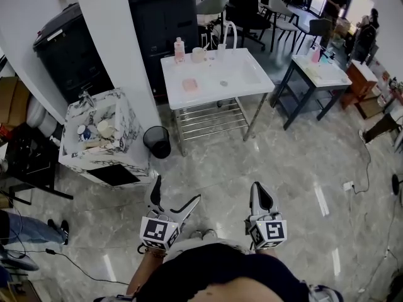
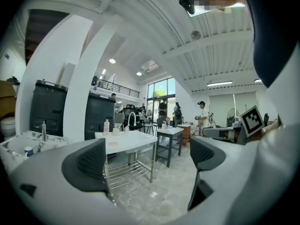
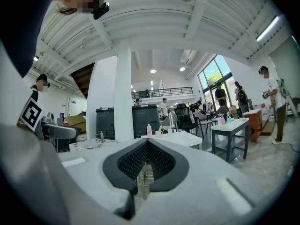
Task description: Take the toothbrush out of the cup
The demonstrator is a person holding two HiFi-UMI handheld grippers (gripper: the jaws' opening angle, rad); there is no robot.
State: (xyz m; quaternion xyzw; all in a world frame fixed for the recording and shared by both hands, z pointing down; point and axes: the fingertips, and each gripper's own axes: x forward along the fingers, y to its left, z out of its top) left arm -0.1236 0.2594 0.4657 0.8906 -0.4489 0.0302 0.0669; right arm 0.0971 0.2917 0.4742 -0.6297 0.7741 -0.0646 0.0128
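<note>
Head view: the left gripper (image 1: pixel 176 190) and right gripper (image 1: pixel 259 190) are held low, well apart from the counter (image 1: pixel 208 96), with tiled floor (image 1: pixel 220 162) between. The left fingers stand wide apart and hold nothing. The right fingers are pressed together on nothing. The cup (image 1: pixel 198 55) sits at the counter's far edge, beside a pink bottle (image 1: pixel 179 49). The toothbrush is too small to discern. A bin (image 1: pixel 157 141) stands near the counter's front left leg.

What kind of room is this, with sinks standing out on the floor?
Probably a big open office or test lab, not a real bathroom. A white sink table and a marbled washstand stand free on the shiny floor, and there are office chairs behind them.
</note>
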